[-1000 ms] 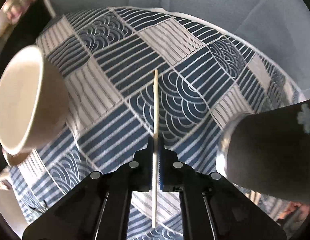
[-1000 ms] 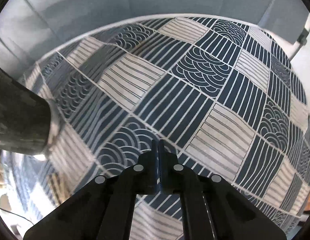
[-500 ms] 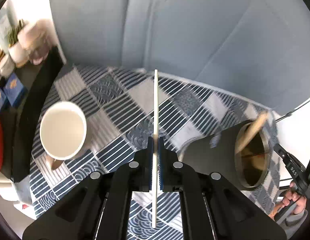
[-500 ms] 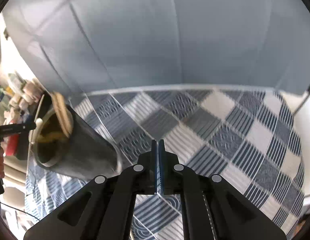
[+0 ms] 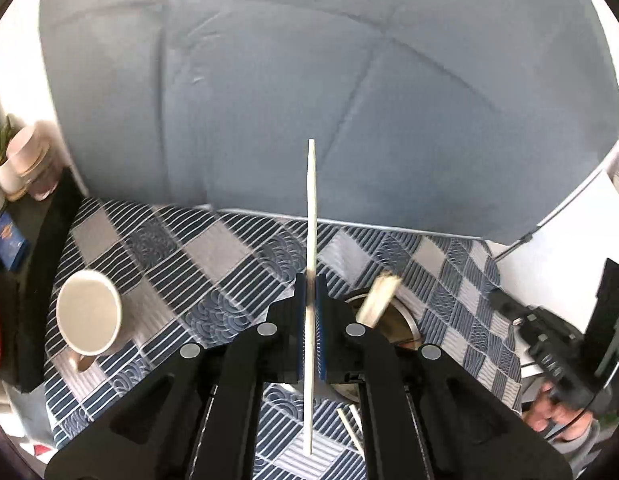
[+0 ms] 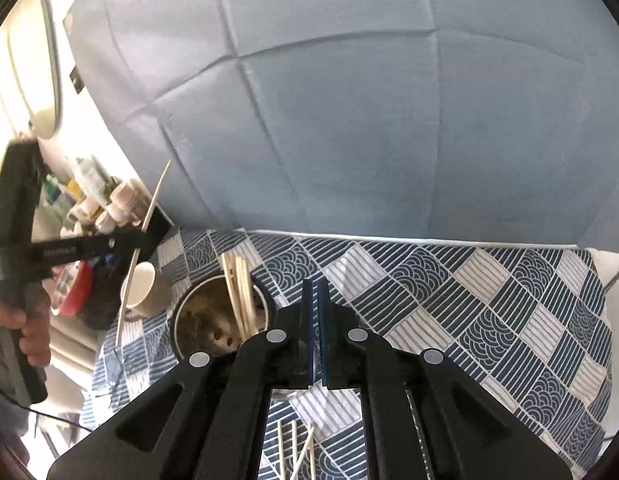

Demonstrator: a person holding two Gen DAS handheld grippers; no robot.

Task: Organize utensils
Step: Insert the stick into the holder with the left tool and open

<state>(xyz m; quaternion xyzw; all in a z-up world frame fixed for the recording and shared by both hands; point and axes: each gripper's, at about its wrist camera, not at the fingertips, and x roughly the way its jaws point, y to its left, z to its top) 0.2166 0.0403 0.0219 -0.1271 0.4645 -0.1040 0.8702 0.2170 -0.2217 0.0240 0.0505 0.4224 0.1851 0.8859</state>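
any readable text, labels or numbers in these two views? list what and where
No text is readable.
White print on the left gripper body: blurred.
White print on the right gripper body: blurred.
Blue box beside the table, orange mark: too small.
Bottle labels on the shelf: too small.
Cup, metal holder, chopstick: no markings visible.

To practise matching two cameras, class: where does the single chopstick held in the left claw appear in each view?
Left wrist view: the chopstick runs straight up the middle, pinched in the left claw.
Right wrist view: it slants at the far left, above the white cup.
Shared landmark: the metal utensil holder, with sticks standing in it.
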